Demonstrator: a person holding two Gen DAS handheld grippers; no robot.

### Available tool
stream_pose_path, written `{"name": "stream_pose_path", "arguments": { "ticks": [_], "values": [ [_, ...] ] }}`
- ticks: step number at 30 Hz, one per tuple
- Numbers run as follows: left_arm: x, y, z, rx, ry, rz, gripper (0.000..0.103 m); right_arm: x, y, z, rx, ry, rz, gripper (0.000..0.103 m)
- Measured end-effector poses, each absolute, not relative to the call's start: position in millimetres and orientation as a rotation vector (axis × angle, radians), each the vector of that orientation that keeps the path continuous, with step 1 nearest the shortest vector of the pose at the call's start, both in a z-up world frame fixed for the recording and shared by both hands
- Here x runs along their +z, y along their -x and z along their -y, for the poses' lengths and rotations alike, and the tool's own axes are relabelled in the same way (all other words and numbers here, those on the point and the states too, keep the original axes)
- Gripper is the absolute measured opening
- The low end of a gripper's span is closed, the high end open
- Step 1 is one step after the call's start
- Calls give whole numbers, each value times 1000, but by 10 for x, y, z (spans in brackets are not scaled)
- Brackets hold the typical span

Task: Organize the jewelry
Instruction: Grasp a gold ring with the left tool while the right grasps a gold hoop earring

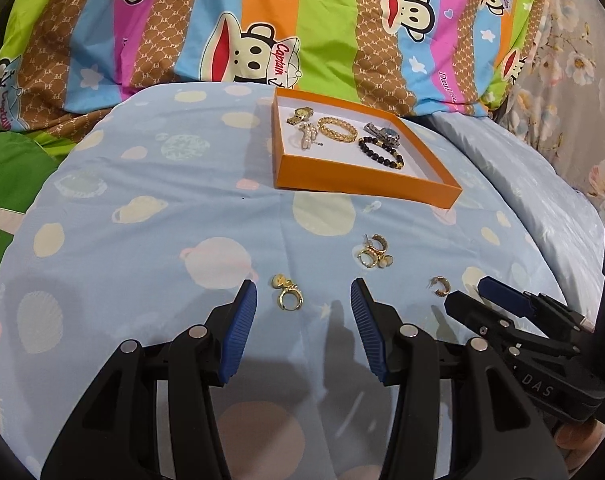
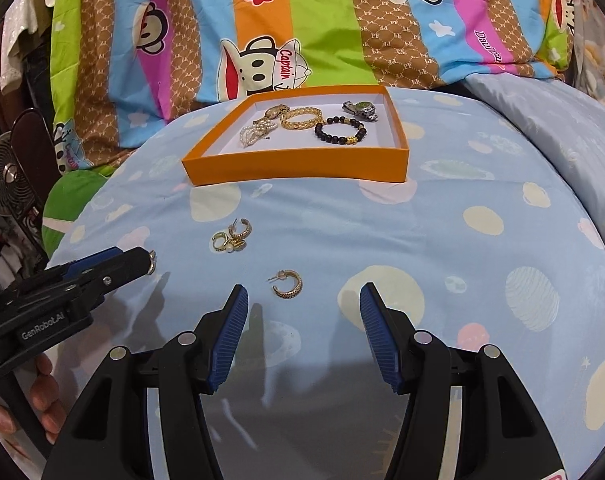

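Note:
An orange box (image 1: 342, 183) (image 2: 298, 166) lies on the blue bedsheet and holds a gold watch (image 1: 300, 115), a pearl piece (image 1: 307, 135), a gold bangle (image 1: 337, 129) (image 2: 300, 117), a black bead bracelet (image 1: 381, 153) (image 2: 339, 129) and a silver watch (image 1: 382, 133) (image 2: 360, 109). Loose on the sheet are a gold earring (image 1: 288, 293), a cluster of gold earrings (image 1: 374, 254) (image 2: 231, 237) and a gold hoop earring (image 1: 440, 286) (image 2: 287, 284). My left gripper (image 1: 304, 300) is open, just behind the gold earring. My right gripper (image 2: 304, 300) is open, just behind the hoop earring.
A striped monkey-print quilt (image 1: 302, 20) (image 2: 302, 20) is bunched behind the box. A floral fabric (image 1: 574, 80) lies at the right. A fan (image 2: 6, 172) stands at the left edge. The sheet falls away at both sides.

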State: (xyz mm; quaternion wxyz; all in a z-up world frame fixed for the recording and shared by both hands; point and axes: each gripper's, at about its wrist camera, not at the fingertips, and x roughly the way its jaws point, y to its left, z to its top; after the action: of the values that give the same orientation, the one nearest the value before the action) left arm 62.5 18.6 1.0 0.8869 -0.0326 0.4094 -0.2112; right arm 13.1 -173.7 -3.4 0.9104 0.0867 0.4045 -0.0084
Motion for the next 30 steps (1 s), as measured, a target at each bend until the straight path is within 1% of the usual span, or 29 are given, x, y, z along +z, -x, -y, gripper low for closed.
{"name": "stream_pose_path", "arguments": {
  "ticks": [9, 14, 17, 18, 20, 21, 22, 26, 30],
  "values": [
    [-56, -674, -128, -424, 35, -896, 47, -77, -152, 1750, -15, -199, -855, 58],
    [-99, -753, -102, -413, 31, -924, 44, -85, -166, 1736, -15, -194, -861, 58],
    [-101, -755, -71, -418, 12, -923, 37, -93, -185, 1729, -17, -191, -869, 58],
    [-105, -753, -63, -419, 8, -923, 31, -96, -191, 1725, -20, -189, -872, 57],
    [-110, -754, -58, -425, 4, -922, 25, -96, -212, 1720, -21, -191, -873, 57],
    [-113, -757, -61, -429, 8, -924, 18, -99, -222, 1719, -22, -192, -874, 56],
    [-118, -761, -64, -434, 12, -927, 15, -101, -237, 1716, -24, -193, -876, 54],
    [-116, -775, -87, -441, 32, -929, 14, -102, -287, 1698, -21, -193, -876, 46],
    [-105, -768, -89, -444, 36, -921, 14, -104, -328, 1674, -14, -190, -878, 34]
  ]
}}
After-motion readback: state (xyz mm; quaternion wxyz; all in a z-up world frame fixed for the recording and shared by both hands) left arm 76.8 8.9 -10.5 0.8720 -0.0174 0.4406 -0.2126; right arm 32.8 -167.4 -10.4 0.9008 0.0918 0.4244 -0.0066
